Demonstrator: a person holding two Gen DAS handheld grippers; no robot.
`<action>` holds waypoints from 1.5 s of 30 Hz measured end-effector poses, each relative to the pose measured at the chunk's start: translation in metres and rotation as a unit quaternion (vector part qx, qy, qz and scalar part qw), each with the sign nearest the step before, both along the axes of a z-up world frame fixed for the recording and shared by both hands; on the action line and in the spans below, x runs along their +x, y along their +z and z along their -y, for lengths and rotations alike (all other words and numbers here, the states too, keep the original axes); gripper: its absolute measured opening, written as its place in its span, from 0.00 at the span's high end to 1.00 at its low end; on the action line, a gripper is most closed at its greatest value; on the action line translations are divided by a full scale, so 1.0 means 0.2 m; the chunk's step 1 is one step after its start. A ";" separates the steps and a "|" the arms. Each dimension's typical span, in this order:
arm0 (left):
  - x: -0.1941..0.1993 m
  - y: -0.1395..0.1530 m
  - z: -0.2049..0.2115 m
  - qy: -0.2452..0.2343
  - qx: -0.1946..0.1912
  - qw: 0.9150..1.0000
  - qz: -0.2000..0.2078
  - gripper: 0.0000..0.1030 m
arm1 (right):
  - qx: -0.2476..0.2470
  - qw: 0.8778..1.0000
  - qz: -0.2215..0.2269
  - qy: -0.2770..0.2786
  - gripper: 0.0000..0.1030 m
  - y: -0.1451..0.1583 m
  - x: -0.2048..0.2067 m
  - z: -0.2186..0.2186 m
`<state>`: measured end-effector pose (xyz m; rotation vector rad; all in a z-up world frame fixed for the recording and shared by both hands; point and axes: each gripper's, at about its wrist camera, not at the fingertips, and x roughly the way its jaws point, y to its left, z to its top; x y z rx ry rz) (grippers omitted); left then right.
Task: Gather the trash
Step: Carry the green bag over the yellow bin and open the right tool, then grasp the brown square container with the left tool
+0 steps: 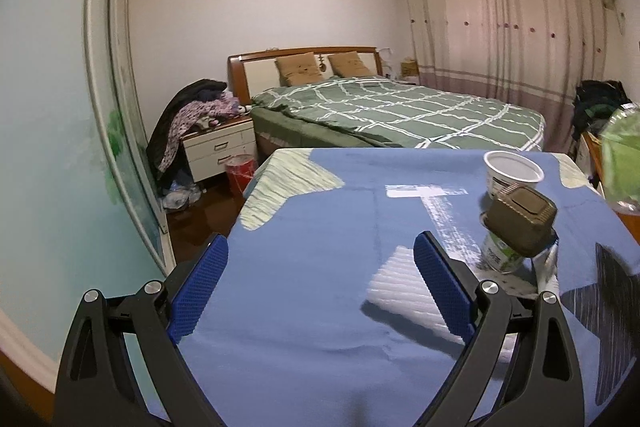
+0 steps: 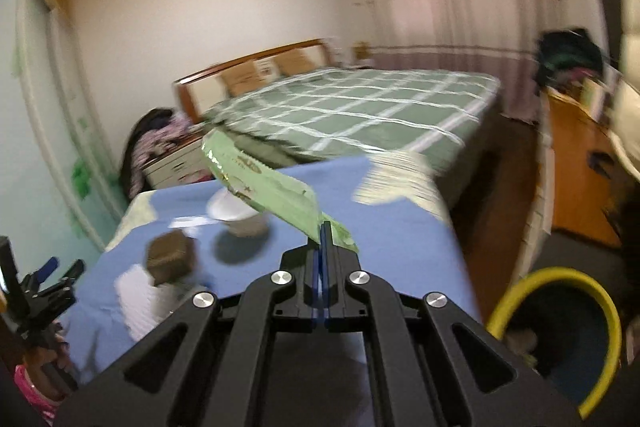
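Right gripper (image 2: 325, 227) is clamped thin on one end of the green wrapper (image 2: 260, 183), which juts up and leftward ahead of it over the blue bench (image 2: 400, 227), with the yellow-rimmed bin (image 2: 560, 275) low to its right; such a corner pinch could let the wrapper slide out short of the bin. Left gripper (image 1: 320, 291) stands wide and empty, with the white cup (image 1: 513, 174) and the brown-lidded tub (image 1: 520, 223) just ahead to its right, where a careless sweep could topple them.

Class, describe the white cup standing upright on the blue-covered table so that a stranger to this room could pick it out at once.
Start at the blue-covered table in front of the green checked bed. Near its far right corner stands the white cup, mouth up and empty. Its nearest neighbour, another cup, lies tipped under a dark brown square lid; only this one stands upright and uncovered.
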<state>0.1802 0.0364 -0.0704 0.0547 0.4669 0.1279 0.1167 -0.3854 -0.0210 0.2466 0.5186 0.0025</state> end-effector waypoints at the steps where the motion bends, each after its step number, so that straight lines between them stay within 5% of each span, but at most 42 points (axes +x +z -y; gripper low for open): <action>1: 0.00 0.00 0.01 -0.005 -0.001 1.000 0.000 0.10 | 0.008 1.000 -0.007 -0.020 0.99 -0.02 -0.04 0.08; 12: -0.04 0.07 0.13 -0.048 -0.013 0.999 -0.009 0.10 | 0.044 0.987 -0.057 -0.146 0.99 -0.26 -0.30 0.56; 25: -0.01 0.14 0.32 -0.101 -0.020 0.994 -0.021 0.10 | 0.044 0.975 -0.088 -0.201 0.99 -0.38 -0.35 0.72; 28: 0.02 0.13 0.37 -0.112 -0.023 0.993 -0.031 0.10 | 0.048 0.971 -0.098 -0.212 0.85 -0.41 -0.35 0.74; 30: 0.03 0.13 0.39 -0.118 -0.024 0.992 -0.035 0.10 | 0.051 0.970 -0.096 -0.218 0.67 -0.42 -0.36 0.75; 45: 0.25 0.08 0.63 -0.143 -0.034 0.986 -0.084 0.10 | 0.066 0.970 -0.087 -0.217 0.61 -0.43 -0.39 0.77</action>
